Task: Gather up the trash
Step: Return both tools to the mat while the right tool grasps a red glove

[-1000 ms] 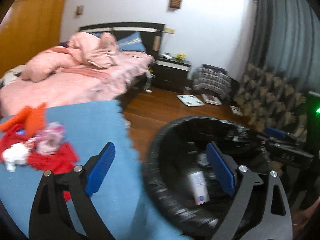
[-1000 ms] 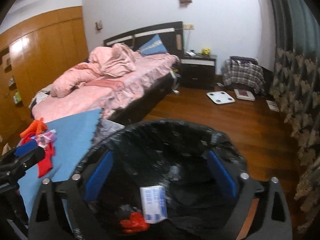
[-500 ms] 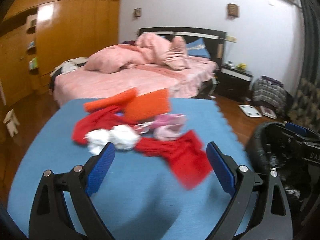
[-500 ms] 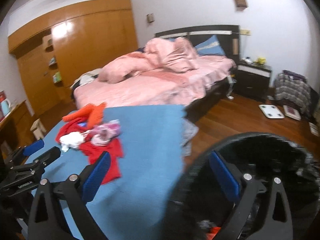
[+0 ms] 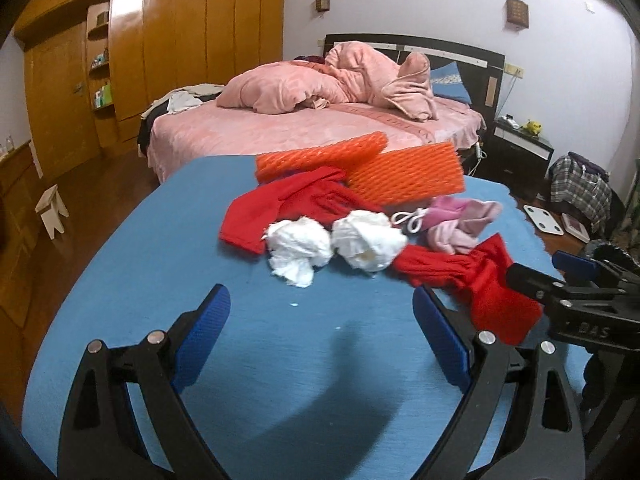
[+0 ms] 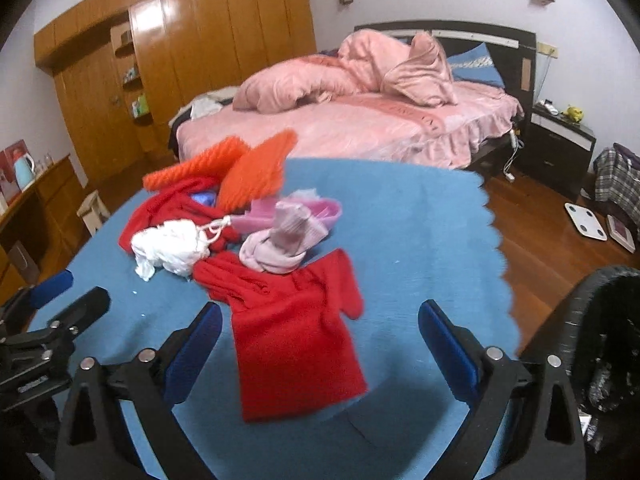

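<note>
Left wrist view: the left gripper is held with fingers apart above the blue mat, empty. Two white tissue wads are seen ahead among red cloths. The right gripper is likewise spread, empty, beside the black-lined bin.

Bare blue foam mat: open ground before the wide-open left gripper. Ahead, two crumpled white tissue wads touching red cloth. Red cloth between the right gripper fingers. Black-lined bin just beside the mat's scalloped edge.
</note>
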Action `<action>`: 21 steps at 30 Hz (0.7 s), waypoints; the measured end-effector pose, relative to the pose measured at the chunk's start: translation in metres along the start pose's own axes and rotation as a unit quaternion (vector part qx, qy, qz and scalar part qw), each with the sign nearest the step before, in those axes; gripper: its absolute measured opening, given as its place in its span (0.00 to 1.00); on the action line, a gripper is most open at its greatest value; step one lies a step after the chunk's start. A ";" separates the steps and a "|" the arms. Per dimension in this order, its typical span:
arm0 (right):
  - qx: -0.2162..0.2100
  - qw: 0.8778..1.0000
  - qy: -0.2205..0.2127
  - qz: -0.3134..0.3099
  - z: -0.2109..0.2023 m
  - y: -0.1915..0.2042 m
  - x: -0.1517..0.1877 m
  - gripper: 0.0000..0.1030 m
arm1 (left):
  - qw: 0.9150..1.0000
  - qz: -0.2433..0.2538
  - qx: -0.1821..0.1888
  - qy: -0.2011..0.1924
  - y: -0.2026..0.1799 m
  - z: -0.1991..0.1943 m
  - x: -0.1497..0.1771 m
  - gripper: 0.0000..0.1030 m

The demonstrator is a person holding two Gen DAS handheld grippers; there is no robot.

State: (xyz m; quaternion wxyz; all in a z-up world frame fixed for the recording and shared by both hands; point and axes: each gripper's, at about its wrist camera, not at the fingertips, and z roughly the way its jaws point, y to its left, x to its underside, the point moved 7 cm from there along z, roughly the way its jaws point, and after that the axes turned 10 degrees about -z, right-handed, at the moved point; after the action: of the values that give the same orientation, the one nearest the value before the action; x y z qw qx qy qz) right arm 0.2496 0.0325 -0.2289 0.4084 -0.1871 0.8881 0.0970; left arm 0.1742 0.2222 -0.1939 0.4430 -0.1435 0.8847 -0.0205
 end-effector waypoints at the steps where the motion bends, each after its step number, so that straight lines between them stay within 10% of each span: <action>1: -0.001 1.000 0.003 -0.001 0.004 0.000 -0.001 0.93 | 1.000 0.000 -0.001 0.000 0.002 0.001 0.000 0.87; 10: -0.014 0.999 0.046 -0.020 0.028 0.015 0.002 0.89 | 1.000 -0.017 -0.004 0.011 0.006 0.011 0.002 0.87; 21: -0.046 0.996 0.062 -0.033 0.032 0.030 0.008 0.25 | 1.000 -0.016 -0.006 0.019 0.003 0.015 0.006 0.87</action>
State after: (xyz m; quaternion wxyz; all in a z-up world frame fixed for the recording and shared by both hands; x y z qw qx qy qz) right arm 0.2545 0.0683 -0.2552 0.3469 -0.2407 0.8995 0.1121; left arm 0.1819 0.2250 -0.2082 0.4247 -0.1600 0.8908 -0.0248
